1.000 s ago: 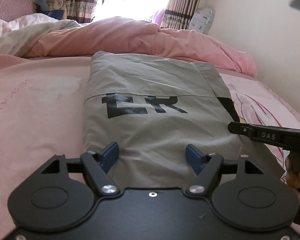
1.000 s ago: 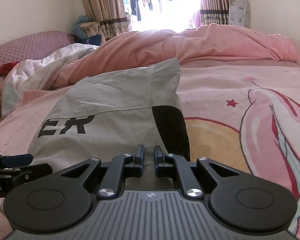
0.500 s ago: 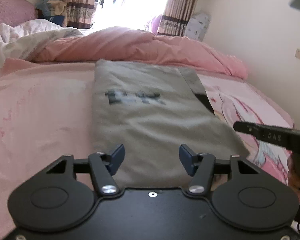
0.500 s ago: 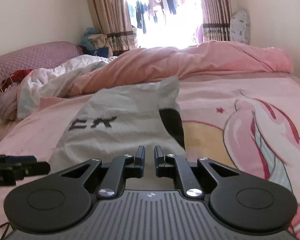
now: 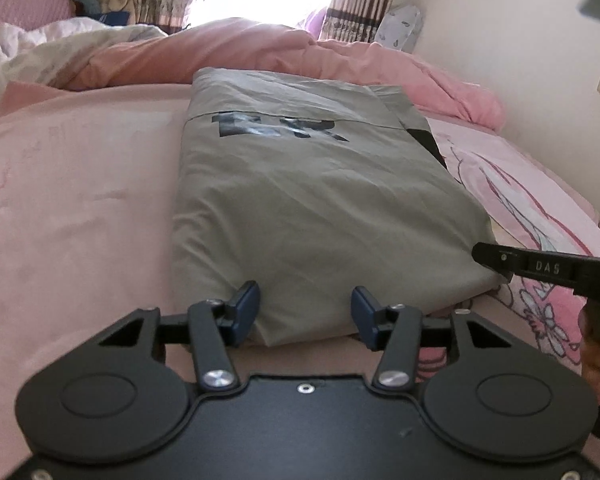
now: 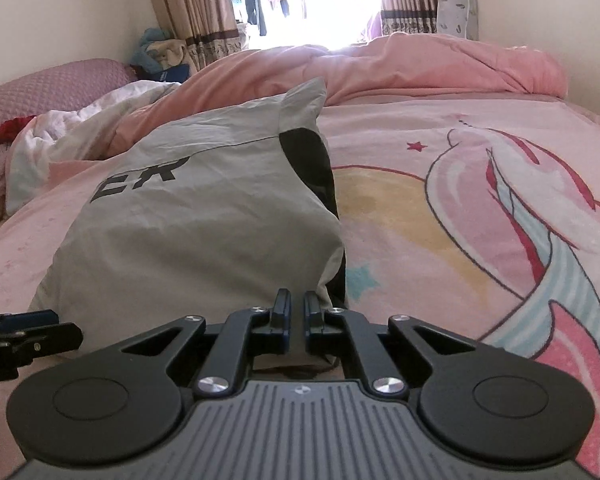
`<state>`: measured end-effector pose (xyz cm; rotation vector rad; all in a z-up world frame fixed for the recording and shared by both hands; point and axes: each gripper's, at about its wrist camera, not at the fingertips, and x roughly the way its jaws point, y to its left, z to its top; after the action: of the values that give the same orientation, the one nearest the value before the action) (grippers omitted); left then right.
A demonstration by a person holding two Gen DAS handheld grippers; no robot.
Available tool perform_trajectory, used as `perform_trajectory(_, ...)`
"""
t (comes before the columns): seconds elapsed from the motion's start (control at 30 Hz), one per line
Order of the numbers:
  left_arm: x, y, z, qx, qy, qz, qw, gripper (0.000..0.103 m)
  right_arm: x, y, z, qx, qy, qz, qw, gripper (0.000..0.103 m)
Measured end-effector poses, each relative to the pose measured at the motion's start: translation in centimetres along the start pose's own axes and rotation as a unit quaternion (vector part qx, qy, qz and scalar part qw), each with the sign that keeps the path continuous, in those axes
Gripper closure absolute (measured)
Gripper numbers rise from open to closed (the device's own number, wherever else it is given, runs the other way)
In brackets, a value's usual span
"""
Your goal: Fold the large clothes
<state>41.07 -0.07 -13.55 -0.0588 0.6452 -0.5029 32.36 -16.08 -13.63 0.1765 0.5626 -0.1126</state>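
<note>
A grey folded garment [image 5: 316, 200] with black letters lies on the pink bed sheet [image 5: 72, 216]. My left gripper [image 5: 306, 306] sits at its near edge. Its jaws are closing, with the thick folded hem between the blue pads [image 5: 247, 300], which stand apart from each other. The right gripper [image 6: 296, 308] is at the garment's [image 6: 204, 236] near right corner, its fingers nearly together on a pinch of grey cloth. The right gripper's black tip [image 5: 496, 260] shows in the left wrist view, touching that corner. The left gripper's finger [image 6: 28, 322] shows at the left edge of the right wrist view.
A bunched pink duvet [image 6: 440, 64] lies across the far side of the bed, with a white quilt [image 6: 60, 128] at the left. A wall [image 5: 532, 40] runs along the right side. Curtains and a bright window stand behind. A hand [image 5: 596, 364] holds the right gripper's handle.
Both grippers have sunk and come in to the garment's near edge. The left jaws have narrowed around the hem. The right jaws have drawn a little tighter, and the near corner bulges up.
</note>
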Motion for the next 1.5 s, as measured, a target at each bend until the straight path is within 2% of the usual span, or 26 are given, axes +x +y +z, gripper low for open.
perform_trajectory(0.23, -0.4, 0.3, -0.5, -0.006, -0.011, -0.012, 0.9999, 0.051, 0.1, -0.8, -0.1, 0.016, 0.002, 0.013, 1.0, 0.099)
perform_trajectory(0.37, -0.7, 0.6, 0.3, -0.025, -0.002, -0.018, 0.9995, 0.05, 0.0, -0.7, 0.1, 0.011, 0.007, 0.008, 1.0, 0.096)
perform_trajectory(0.4, -1.0, 0.6, 0.6, -0.03, 0.0, -0.02, 0.9994, 0.048, -0.2, -0.6, 0.3, 0.01, 0.01, 0.008, 1.0, 0.089)
perform_trajectory(0.43, -1.4, 0.6, 1.0, -0.033, 0.003, -0.024, 0.9991, 0.045, -0.5, -0.4, 0.5, 0.012, 0.011, 0.01, 1.0, 0.087)
perform_trajectory(0.47, -2.0, 0.4, 1.3, -0.037, 0.003, -0.026, 0.999, 0.038, -1.0, -0.3, 0.7, 0.014, 0.01, 0.01, 1.0, 0.081)
perform_trajectory(0.5, -2.6, 0.1, 1.6, -0.037, 0.001, -0.022, 0.9991, 0.026, -1.6, 0.0, 0.8, 0.013, 0.007, 0.009, 1.0, 0.076)
perform_trajectory(0.57, -4.4, -0.9, 2.0, -0.023, -0.008, 0.01, 0.9997, 0.009, -2.9, 0.6, 1.0, 0.005, -0.002, 0.002, 1.0, 0.071)
perform_trajectory(0.63, -6.3, -1.7, 2.2, -0.008, -0.011, 0.028, 0.9995, 0.009, -4.5, 1.3, 1.2, -0.005, -0.004, -0.003, 1.0, 0.064)
perform_trajectory(0.8, -11.3, -3.1, 2.2, -0.011, -0.017, 0.044, 0.9989, 0.004, -9.4, 2.5, 1.7, -0.01, -0.012, 0.002, 1.0, 0.049)
perform_trajectory(1.03, -17.7, -4.6, 0.4, -0.012, -0.029, 0.06, 0.9977, 0.001, -16.6, 4.3, 1.3, -0.035, -0.041, 0.003, 0.999, 0.042)
perform_trajectory(1.17, -20.2, -5.6, -1.0, -0.005, -0.028, 0.084, 0.996, 0.0, -19.7, 4.5, 0.3, -0.038, -0.05, 0.001, 0.998, 0.038)
perform_trajectory(1.33, -23.1, -6.5, -3.1, -0.016, -0.025, 0.092, 0.9953, 0.0, -22.1, 4.4, -1.5, -0.037, -0.041, 0.0, 0.998, 0.037)
perform_trajectory(1.5, -24.1, -6.7, -5.0, -0.033, -0.01, 0.086, 0.9957, 0.0, -23.4, 4.0, -3.4, -0.031, -0.029, -0.01, 0.999, 0.036)
